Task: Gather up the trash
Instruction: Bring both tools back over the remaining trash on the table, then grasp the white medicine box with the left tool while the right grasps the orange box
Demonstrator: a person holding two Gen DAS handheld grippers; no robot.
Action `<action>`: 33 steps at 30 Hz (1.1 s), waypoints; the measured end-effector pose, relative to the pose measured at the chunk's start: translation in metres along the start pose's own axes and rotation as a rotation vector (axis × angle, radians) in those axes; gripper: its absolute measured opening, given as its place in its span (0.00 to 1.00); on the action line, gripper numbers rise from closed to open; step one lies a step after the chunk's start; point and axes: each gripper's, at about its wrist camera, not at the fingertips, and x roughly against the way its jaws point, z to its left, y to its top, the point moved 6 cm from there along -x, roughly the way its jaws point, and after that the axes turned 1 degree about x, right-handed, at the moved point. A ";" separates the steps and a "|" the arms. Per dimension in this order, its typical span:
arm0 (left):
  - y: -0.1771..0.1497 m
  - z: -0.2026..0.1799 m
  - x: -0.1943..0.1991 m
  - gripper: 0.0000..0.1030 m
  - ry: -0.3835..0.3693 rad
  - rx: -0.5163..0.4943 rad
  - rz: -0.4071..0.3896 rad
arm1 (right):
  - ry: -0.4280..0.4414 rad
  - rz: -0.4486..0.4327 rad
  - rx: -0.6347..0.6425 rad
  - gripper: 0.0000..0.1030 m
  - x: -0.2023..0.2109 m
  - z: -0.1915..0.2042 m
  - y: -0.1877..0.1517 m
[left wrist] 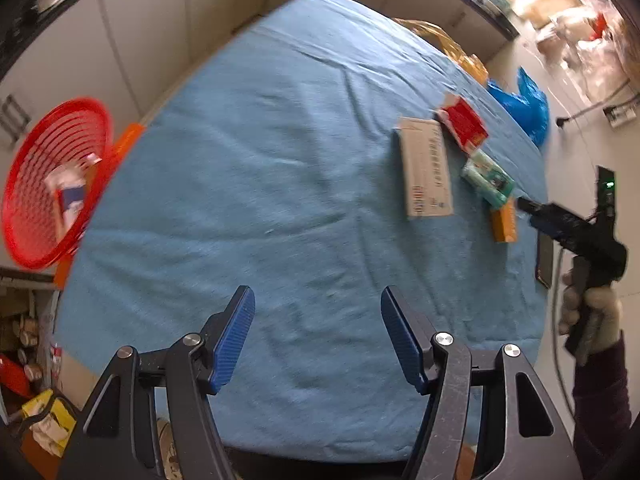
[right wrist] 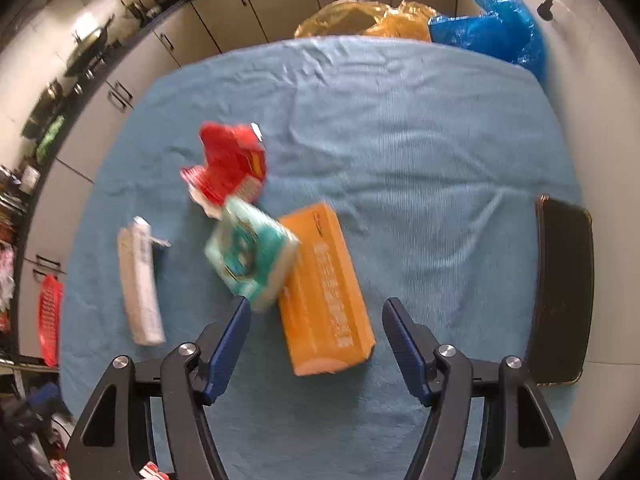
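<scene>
Several pieces of trash lie on the blue cloth: an orange box (right wrist: 326, 292), a teal packet (right wrist: 250, 252), a red packet (right wrist: 230, 164) and a white box (right wrist: 140, 280). My right gripper (right wrist: 316, 308) is open, its fingers on either side of the orange box's near end, just above it. My left gripper (left wrist: 318, 300) is open and empty over bare cloth. In the left wrist view the white box (left wrist: 426, 172), red packet (left wrist: 464, 122), teal packet (left wrist: 488, 178) and orange box (left wrist: 505, 222) lie at the right, with the right gripper (left wrist: 524, 204) beside them. A red basket (left wrist: 56, 184) holding some trash stands off the table's left edge.
A black phone (right wrist: 564, 288) lies at the cloth's right edge. Yellow (right wrist: 368, 20) and blue plastic bags (right wrist: 496, 24) sit past the far edge. Cabinets line the back wall. Clutter sits on the floor at lower left (left wrist: 44, 420).
</scene>
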 end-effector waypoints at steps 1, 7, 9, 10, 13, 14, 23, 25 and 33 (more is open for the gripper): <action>0.003 -0.005 -0.002 0.63 -0.003 -0.012 0.003 | -0.010 0.002 0.006 0.71 -0.003 -0.002 -0.006; 0.033 -0.047 -0.033 0.63 -0.017 -0.092 0.030 | -0.131 -0.020 0.072 0.71 -0.030 0.014 -0.013; 0.043 -0.058 -0.047 0.64 -0.017 -0.095 0.043 | -0.161 -0.009 0.054 0.65 -0.039 0.013 -0.018; 0.047 -0.063 -0.055 0.64 -0.023 -0.091 0.052 | -0.170 -0.011 0.037 0.63 -0.039 0.011 -0.021; 0.058 -0.075 -0.072 0.64 -0.027 -0.085 0.062 | -0.148 -0.004 0.023 0.49 -0.035 0.011 -0.029; 0.062 -0.079 -0.077 0.64 -0.023 -0.086 0.062 | -0.136 0.001 0.017 0.49 -0.033 0.011 -0.032; 0.096 -0.104 -0.112 0.67 0.032 -0.118 0.032 | -0.080 0.019 0.008 0.50 -0.018 0.008 -0.082; 0.097 -0.108 -0.122 0.67 0.049 -0.132 0.045 | -0.081 0.013 0.000 0.50 -0.016 0.007 -0.087; 0.090 -0.115 -0.131 0.67 0.094 -0.169 0.052 | -0.028 0.002 -0.066 0.70 -0.014 0.004 -0.088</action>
